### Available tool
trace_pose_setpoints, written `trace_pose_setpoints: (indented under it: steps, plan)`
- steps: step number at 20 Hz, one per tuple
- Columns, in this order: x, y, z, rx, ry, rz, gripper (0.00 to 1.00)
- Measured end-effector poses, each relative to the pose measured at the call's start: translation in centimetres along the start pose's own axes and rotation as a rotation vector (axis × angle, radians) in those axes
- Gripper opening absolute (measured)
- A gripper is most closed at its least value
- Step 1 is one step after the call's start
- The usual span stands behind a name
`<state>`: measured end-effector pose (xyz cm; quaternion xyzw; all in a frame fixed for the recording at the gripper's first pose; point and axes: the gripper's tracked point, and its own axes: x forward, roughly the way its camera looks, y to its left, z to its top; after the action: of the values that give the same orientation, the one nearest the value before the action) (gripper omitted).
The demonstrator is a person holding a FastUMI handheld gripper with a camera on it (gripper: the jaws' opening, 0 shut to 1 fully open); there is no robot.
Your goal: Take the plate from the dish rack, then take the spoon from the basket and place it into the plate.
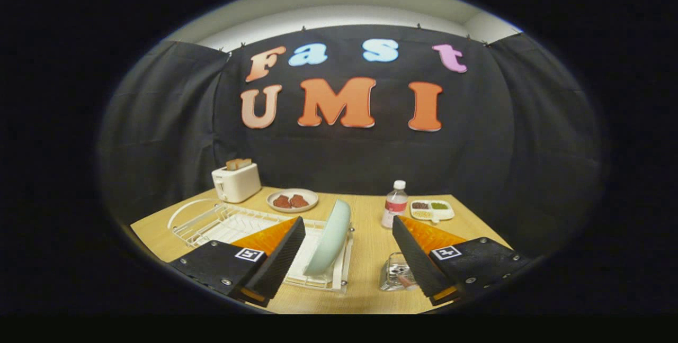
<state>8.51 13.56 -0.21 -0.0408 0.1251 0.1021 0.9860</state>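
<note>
Item one, as we record it: the plate (329, 238), pale mint green, smooth and plain, standing on edge and leaning slightly in the white wire dish rack (222, 222). It sits at the rack's near right end, just ahead of the fingers and between them, closer to the left one.

Item two: the hand-held gripper (349, 225), fingers spread wide apart and holding nothing; each carries a small square marker we cannot read.

Item three: a clear basket (393, 271) on the counter (365, 247), partly hidden by the right finger; we cannot make out its contents.

Further back we list a white toaster (236, 181) with bread, a dish of brown pieces (292, 200), a water bottle (395, 204) whose label is too small to read, and a divided tray (432, 209).
</note>
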Motion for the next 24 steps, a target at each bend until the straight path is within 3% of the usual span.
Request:
trace_pose_setpoints:
  steps: [11,13,15,16,21,24]
  plan:
    - [7.8,2.4,-3.6,0.056,0.197,0.043,0.98]
    - [8.2,2.5,-3.9,0.072,0.219,0.033,0.89]
    - [8.4,1.4,-4.0,0.126,0.233,-0.051,0.46]
    - [8.6,1.3,-3.6,0.142,0.218,-0.060,0.37]
    - [7.8,-1.2,-2.5,0.138,0.159,-0.196,0.29]
    - [7.3,-1.8,-1.9,0.137,0.142,-0.231,0.27]
